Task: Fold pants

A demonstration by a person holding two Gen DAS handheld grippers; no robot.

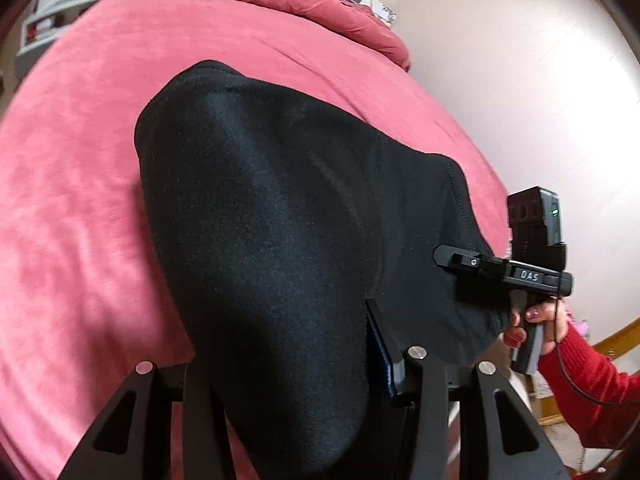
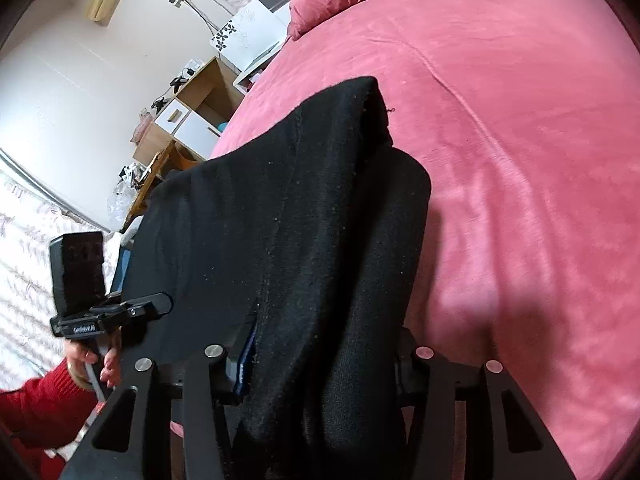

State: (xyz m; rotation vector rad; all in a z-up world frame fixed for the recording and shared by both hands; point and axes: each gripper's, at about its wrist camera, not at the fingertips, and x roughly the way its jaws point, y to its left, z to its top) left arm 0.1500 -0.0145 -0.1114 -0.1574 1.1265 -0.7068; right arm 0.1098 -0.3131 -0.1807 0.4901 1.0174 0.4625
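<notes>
surface: pink bed [image 1: 80, 200] | room: white wall [image 1: 520, 80] | both claws grip black pants [image 1: 280, 220]

Both wrist views were bright and evenly lit by soft, daylight-like light, with the pale wall [image 1: 520, 92] washed almost white in the left view. The strong fisheye curved the pink bed cover [image 1: 80, 200] into a dome and left dark vignette corners in both frames. The black pants [image 1: 280, 220] soaked up the light, so their folds barely read (only a faint sheen near the upper fold). They threw a soft-edged shadow onto the bed cover at lower right in the right view. Slight motion blur softened the cover's nap and the far shelves [image 2: 192, 108]; the linkages at the bottom edge stayed sharper.
</notes>
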